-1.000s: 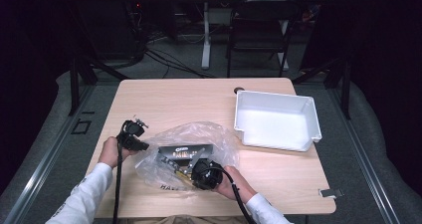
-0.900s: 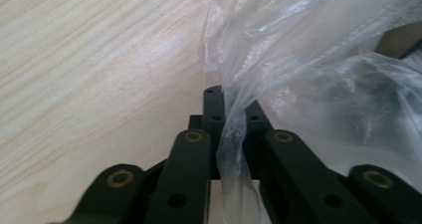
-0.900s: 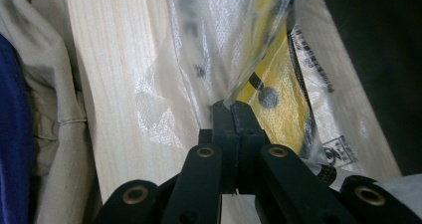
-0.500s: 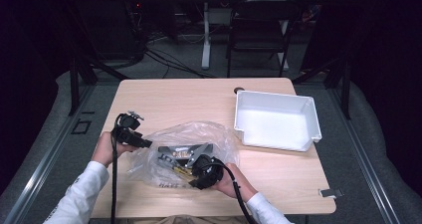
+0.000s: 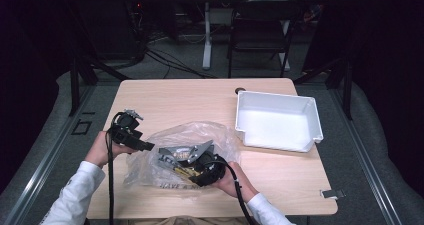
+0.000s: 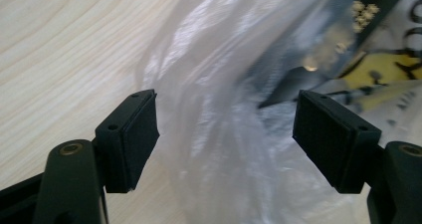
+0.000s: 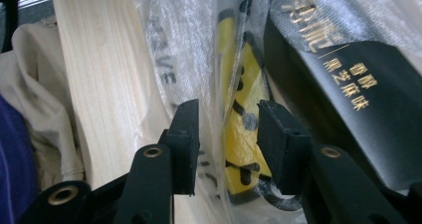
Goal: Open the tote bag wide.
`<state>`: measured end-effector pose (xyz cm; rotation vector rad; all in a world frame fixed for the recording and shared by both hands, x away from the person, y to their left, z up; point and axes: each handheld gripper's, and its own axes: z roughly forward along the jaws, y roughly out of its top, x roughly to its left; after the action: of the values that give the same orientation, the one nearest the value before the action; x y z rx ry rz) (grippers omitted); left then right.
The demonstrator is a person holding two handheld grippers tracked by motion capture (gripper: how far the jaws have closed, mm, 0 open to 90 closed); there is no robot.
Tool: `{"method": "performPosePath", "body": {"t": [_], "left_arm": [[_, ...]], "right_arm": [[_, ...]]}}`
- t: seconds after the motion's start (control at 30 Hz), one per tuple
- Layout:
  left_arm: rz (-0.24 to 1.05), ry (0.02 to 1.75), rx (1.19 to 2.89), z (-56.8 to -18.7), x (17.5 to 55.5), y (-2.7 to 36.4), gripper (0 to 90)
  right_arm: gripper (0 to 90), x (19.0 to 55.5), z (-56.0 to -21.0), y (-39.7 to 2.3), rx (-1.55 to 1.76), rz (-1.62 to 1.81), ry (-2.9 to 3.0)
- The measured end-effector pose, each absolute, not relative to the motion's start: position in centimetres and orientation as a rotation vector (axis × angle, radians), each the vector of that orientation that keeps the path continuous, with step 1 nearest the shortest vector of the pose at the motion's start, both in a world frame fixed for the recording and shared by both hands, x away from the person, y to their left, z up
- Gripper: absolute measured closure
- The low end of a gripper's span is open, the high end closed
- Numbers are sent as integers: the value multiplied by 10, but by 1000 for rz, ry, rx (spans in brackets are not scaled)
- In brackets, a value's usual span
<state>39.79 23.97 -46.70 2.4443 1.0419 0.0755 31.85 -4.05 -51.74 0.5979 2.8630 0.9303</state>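
- Plastic bag (image 5: 182,157) lies at lower centre of the high view; packets inside, nothing in the white bin (image 5: 277,121) at right.
- Left gripper (image 5: 148,146): jaws just opened, clear of the film.
- Right gripper (image 7: 226,129): jaws opening, apart around a fold; emptying still ahead, I'd say.

Clear crinkled plastic bag (image 5: 185,155) with grey lettering, enclosing a yellow packet with black markings (image 7: 241,119) and a black pouch printed with gold characters (image 7: 358,84); pale wood-grain table (image 5: 190,100); white rectangular plastic bin (image 5: 277,120); black gripper pads (image 6: 130,134).
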Motion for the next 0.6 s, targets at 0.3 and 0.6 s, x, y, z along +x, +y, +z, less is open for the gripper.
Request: {"method": "performPosePath", "body": {"t": [0.3,0.6], "left_arm": [[-22,1083,2540,-505,405,229,528],[-7,1103,2537,-518,406,228,842]], "right_arm": [[686,314,-523,-23,604,936,2830],[900,308,-532,-13,542,915,2851]]}}
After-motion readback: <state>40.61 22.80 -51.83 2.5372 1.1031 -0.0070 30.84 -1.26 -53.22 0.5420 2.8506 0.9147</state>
